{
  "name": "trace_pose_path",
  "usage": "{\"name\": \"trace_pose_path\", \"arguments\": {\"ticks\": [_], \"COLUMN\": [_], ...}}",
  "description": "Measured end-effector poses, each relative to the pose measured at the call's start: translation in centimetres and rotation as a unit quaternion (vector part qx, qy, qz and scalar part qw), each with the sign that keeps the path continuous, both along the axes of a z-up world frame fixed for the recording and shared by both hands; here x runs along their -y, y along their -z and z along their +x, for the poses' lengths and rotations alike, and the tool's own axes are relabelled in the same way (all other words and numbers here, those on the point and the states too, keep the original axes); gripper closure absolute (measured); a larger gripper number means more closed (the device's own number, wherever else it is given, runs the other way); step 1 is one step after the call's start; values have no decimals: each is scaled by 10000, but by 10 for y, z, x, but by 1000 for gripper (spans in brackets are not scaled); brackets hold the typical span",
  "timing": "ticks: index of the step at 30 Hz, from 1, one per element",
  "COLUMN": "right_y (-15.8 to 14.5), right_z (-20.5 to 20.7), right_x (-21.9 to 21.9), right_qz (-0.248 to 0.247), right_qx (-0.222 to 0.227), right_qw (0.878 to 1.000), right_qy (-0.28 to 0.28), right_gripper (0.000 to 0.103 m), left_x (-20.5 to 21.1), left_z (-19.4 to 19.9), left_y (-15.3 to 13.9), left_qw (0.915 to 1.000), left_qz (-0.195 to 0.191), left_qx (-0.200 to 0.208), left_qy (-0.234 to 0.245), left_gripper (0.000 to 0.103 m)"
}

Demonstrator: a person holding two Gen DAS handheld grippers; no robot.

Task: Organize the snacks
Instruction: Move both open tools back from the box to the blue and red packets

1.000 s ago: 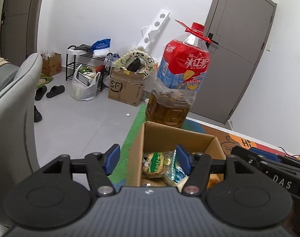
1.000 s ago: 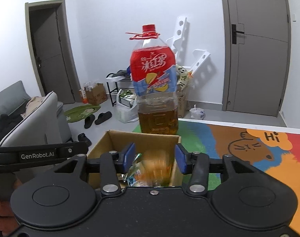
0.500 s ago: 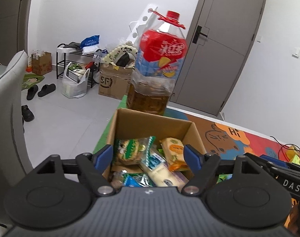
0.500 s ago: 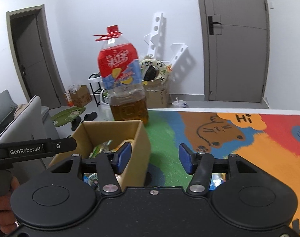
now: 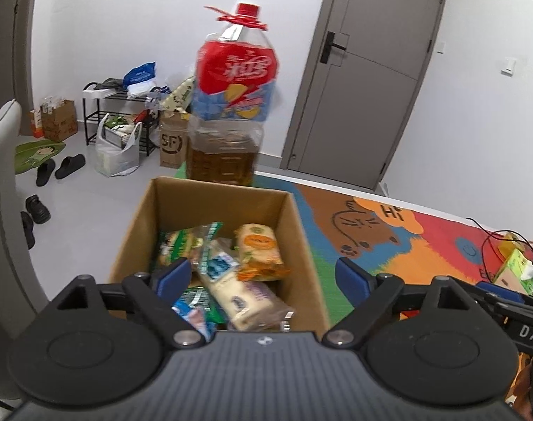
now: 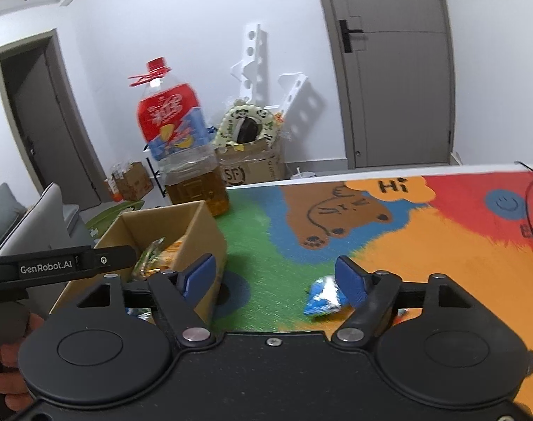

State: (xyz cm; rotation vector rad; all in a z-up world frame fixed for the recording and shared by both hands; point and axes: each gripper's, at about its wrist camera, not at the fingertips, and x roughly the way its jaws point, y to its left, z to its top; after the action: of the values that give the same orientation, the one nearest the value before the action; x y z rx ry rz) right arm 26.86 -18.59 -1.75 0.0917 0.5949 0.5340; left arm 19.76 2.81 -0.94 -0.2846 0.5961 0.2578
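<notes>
Several snack packets point(image 5: 231, 273) are lying heaped in the cardboard box point(image 5: 296, 224), so I am judging most of the sorting done. One blue packet point(image 6: 322, 298) is lying loose on the colourful play mat point(image 6: 424, 245), just right of the box and close under my right gripper point(image 6: 277, 279); I am reading it as the next pick. I am holding that gripper with its jaws spread wide and nothing between them, ready to drop over the packet. I am hovering the left gripper point(image 5: 263, 275) above the box mouth, likewise wide apart and gripping nothing, probably clear of a release. A big iced-tea bottle point(image 5: 228, 119) is standing just behind the box, touching or nearly so; I cannot tell which.
</notes>
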Motion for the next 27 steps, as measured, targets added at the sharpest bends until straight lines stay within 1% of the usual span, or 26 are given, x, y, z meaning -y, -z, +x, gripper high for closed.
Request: {"name": "trace_pose_path", "arguments": {"ticks": [2, 8, 16, 27], "right_y": [1, 5, 17, 32], "right_z": [0, 0, 6, 13], "right_x": [11, 44, 79, 105], "right_qz": [23, 158, 353, 366], "right_qx": [31, 28, -90, -173], "right_qw": [10000, 9993, 9974, 9959], "right_qy": [90, 330, 621, 811], "right_gripper": [14, 7, 6, 6], "left_x": [9, 38, 69, 98], "left_z": [5, 15, 26, 45], "left_y": [1, 4, 6, 21], "left_qw": [10000, 9993, 9980, 9961], "left_qz": [-21, -14, 73, 152], "left_qx": [-27, -37, -61, -225], "left_qy": [83, 380, 626, 845], "left_gripper": [14, 13, 12, 12]}}
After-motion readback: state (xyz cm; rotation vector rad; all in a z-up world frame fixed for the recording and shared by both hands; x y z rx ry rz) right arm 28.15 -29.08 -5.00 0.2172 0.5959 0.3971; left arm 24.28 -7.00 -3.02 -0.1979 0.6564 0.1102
